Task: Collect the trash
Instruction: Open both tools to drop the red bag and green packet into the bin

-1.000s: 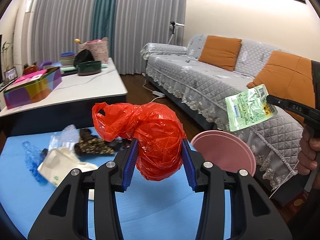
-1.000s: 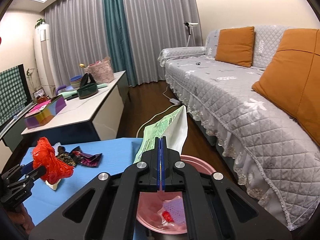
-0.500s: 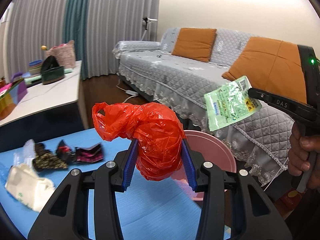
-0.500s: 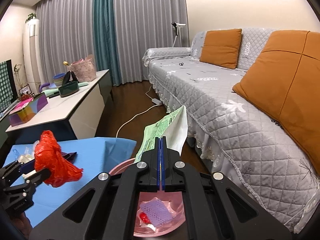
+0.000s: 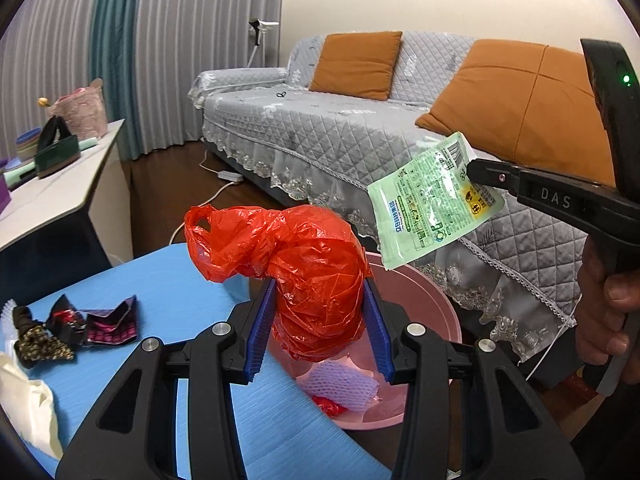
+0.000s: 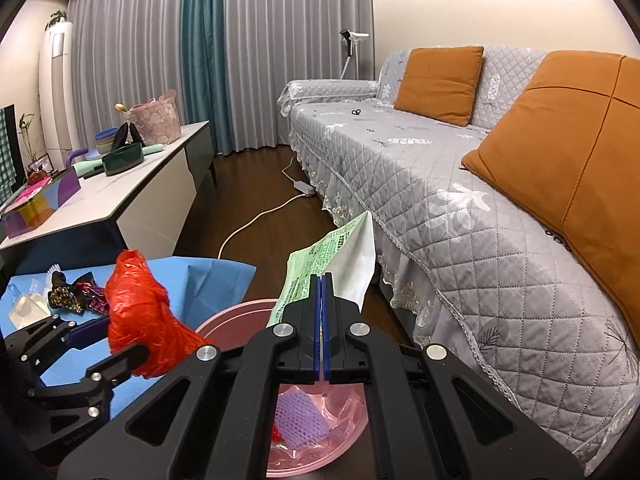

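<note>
Blue bench (image 5: 168, 280) sits beside the grey sofa (image 6: 440, 168). My left tongs (image 5: 320, 320) grip a crumpled red bag (image 5: 312, 276) over the pink bin (image 5: 432, 304). My right tongs (image 6: 322, 300) are clenched on a green packet (image 6: 320, 260), held above the same bin. Wrappers (image 5: 96, 320) lie on the bench.

My blue table (image 5: 168, 276) is carrying dark crumpled wrappers (image 5: 76, 328) & a cream bag (image 5: 24, 400) nr its left edge; a pink basin (image 5: 424, 296) is sitting just beside its right edge.
</note>
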A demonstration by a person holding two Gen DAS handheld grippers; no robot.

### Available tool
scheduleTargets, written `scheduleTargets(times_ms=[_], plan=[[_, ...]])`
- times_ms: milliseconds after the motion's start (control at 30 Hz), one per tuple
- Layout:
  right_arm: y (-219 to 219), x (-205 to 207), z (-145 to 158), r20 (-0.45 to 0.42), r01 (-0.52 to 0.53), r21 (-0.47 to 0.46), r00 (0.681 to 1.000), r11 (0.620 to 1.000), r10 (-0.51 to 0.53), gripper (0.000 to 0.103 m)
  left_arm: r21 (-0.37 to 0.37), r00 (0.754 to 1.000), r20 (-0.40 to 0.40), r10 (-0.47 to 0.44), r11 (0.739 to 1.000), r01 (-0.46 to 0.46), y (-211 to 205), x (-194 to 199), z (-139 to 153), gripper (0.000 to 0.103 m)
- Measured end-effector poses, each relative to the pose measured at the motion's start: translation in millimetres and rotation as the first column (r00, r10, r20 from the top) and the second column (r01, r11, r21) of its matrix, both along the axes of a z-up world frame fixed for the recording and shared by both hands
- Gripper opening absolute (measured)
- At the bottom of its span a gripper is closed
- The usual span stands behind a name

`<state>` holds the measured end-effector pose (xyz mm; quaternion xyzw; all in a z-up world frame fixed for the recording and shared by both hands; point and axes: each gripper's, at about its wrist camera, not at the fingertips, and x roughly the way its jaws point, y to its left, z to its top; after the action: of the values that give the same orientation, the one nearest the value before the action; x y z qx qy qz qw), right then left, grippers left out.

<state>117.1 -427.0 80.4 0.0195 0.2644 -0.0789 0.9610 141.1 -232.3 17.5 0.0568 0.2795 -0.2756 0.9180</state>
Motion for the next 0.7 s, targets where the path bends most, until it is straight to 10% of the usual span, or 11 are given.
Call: scheduleTargets(times_ms=[333, 500, 700], plan=[[0.3, 4.4, -3.0, -0.007, 0.020, -0.017, 1.000, 1.000, -0.020, 0.004, 0.007, 0.998, -0.033, -0.046, 0.999, 0.047, -16.4, 11.3, -9.4, 0.048], [-1.8, 5.2, -1.4, -0.005, 0.052, -0.006, 0.999, 0.999, -0.052, 0.042, 0.005, 0.999, -0.038, -0.028, 1.000, 0.028, -10.8, 9.4, -9.8, 0.065], [2.7, 4.9, 4.0, -0.005, 0.045, 0.022, 0.999, 0.999, -0.045, 0.042, 0.001, 1.000, -0.026, -0.005, 1.000, 0.005, 8.2, -6.5, -0.6, 0.062]])
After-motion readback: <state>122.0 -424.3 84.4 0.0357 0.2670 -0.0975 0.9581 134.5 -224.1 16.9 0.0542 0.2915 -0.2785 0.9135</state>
